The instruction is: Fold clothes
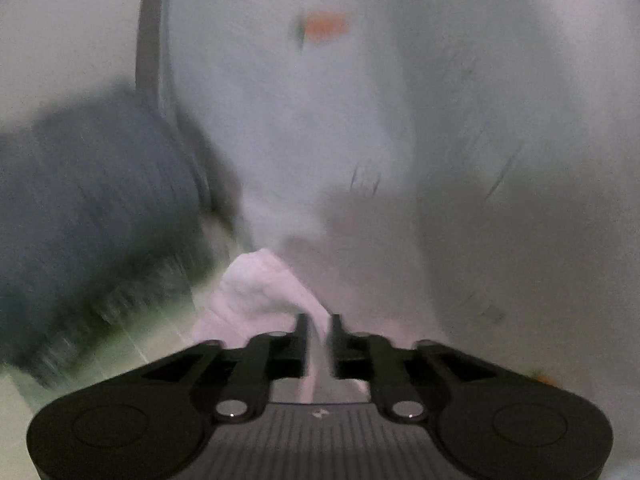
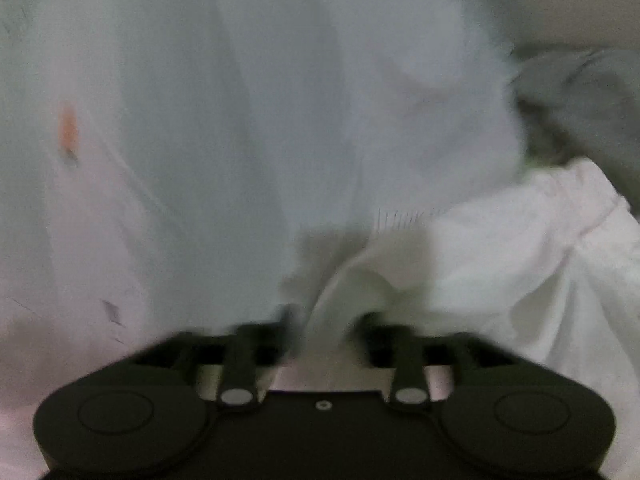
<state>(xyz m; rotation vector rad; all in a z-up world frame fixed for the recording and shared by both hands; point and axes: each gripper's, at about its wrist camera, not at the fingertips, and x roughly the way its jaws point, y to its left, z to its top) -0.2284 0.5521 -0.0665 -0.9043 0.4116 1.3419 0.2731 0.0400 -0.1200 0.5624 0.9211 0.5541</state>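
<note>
A white garment (image 1: 320,120) with a small orange mark (image 1: 326,26) fills the blurred left wrist view. A bunched fold of it (image 1: 260,288) runs down between the fingers of my left gripper (image 1: 319,332), whose jaws stand a little apart and do not look pressed on it. In the right wrist view the same white garment (image 2: 280,120) and its orange mark (image 2: 68,128) spread ahead. My right gripper (image 2: 326,324) is wide open, with a loose white fold (image 2: 520,248) rising from between its fingers.
A dark blue-grey cloth (image 1: 92,208) lies at the left, on a pale green surface (image 1: 120,344). A grey cloth (image 2: 592,96) sits at the upper right beside the white garment. Both views are smeared by blur.
</note>
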